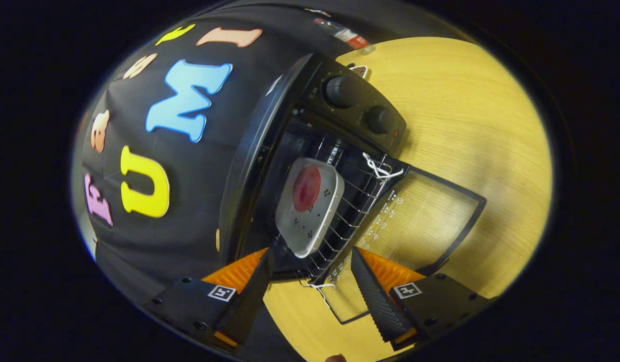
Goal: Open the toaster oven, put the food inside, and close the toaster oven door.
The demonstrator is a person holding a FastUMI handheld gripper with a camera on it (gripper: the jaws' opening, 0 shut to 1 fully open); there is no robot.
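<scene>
Tongs (pixel 310 274) spread and empty, plate (pixel 310 206) with food (pixel 306 188) on toaster oven (pixel 299 151) rack, glass door (pixel 415 221) down, oven's far side hidden.

Materials and finishes at the open toaster oven

The toaster oven (pixel 269 151) is cased in matt black, its wire rack (pixel 350 201) of bright thin metal, its door (pixel 425 221) of clear glossy glass. The plate (pixel 310 221) is seen as smooth and matt. The table (pixel 470 125) is finished in pale wood grain. Ribbed pads are shown on the spread fingers of the gripper (pixel 315 281).
</scene>
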